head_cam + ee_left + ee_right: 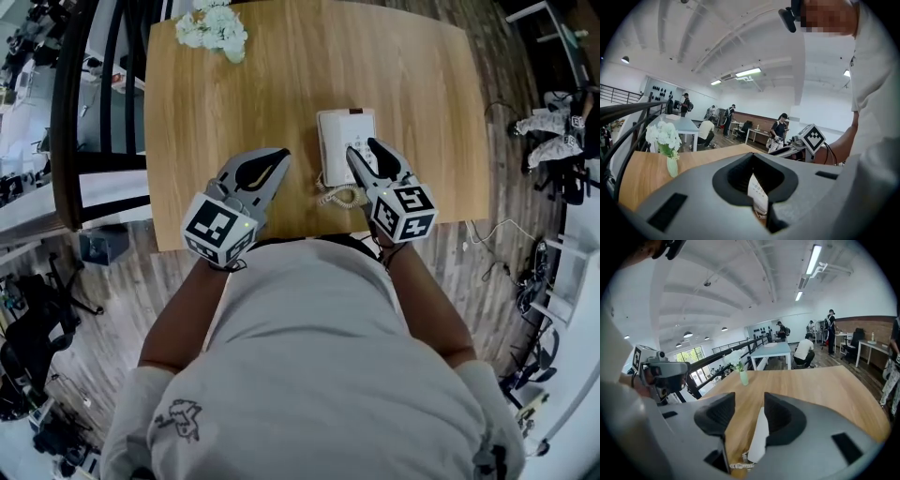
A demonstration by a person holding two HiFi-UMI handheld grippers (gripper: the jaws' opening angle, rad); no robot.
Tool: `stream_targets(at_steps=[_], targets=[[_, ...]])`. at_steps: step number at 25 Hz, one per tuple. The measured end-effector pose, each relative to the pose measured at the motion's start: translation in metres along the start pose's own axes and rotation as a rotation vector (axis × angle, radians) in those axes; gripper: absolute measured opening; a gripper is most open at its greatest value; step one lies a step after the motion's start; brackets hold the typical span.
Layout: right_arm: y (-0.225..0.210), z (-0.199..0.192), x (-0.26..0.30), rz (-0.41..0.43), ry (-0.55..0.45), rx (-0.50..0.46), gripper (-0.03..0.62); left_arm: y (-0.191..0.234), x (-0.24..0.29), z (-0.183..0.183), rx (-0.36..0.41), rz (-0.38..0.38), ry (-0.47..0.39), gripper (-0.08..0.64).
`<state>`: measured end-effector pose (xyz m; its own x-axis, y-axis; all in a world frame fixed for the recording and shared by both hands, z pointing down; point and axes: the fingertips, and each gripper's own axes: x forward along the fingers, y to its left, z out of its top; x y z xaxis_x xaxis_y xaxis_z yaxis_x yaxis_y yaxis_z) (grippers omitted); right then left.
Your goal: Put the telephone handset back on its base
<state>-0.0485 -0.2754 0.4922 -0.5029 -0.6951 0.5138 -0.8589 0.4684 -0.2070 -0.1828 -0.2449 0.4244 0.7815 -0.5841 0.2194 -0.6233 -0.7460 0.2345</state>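
Note:
A white telephone (342, 136) lies flat on the wooden table (281, 84), its coiled cord (342, 196) bunched at its near edge. I cannot make out the handset apart from the base. My right gripper (362, 148) hovers over the phone's near right part, open, with nothing between its fingers; in the right gripper view the phone (758, 437) and cord (739, 466) show through the gap of the gripper (749, 401). My left gripper (278, 157) is to the phone's left, shut and empty; the phone (757, 192) shows through the hollow of its jaws (751, 159).
A vase of white flowers (214, 26) stands at the table's far left corner. A black railing (70, 112) runs along the table's left side. Cables lie on the floor to the right (497, 230). Several people are at other tables in the background (805, 350).

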Motion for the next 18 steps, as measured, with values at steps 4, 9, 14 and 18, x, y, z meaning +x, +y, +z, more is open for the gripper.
stream_targets(at_steps=[4,9,14,18], targets=[[0.017,0.023,-0.026,0.031,-0.056,-0.026,0.162,-0.008,-0.009,0.023,0.021,0.005,-0.041,0.005],[0.033,0.041,-0.055,0.088,-0.108,-0.095,0.092,-0.025,-0.012,0.046,0.048,0.004,-0.081,0.005],[0.024,0.061,-0.092,0.139,-0.199,-0.183,0.006,-0.051,0.0,0.065,0.08,0.03,-0.098,0.005],[0.014,0.069,-0.119,0.17,-0.253,-0.206,0.005,-0.07,0.003,0.065,0.072,0.075,-0.105,0.006]])
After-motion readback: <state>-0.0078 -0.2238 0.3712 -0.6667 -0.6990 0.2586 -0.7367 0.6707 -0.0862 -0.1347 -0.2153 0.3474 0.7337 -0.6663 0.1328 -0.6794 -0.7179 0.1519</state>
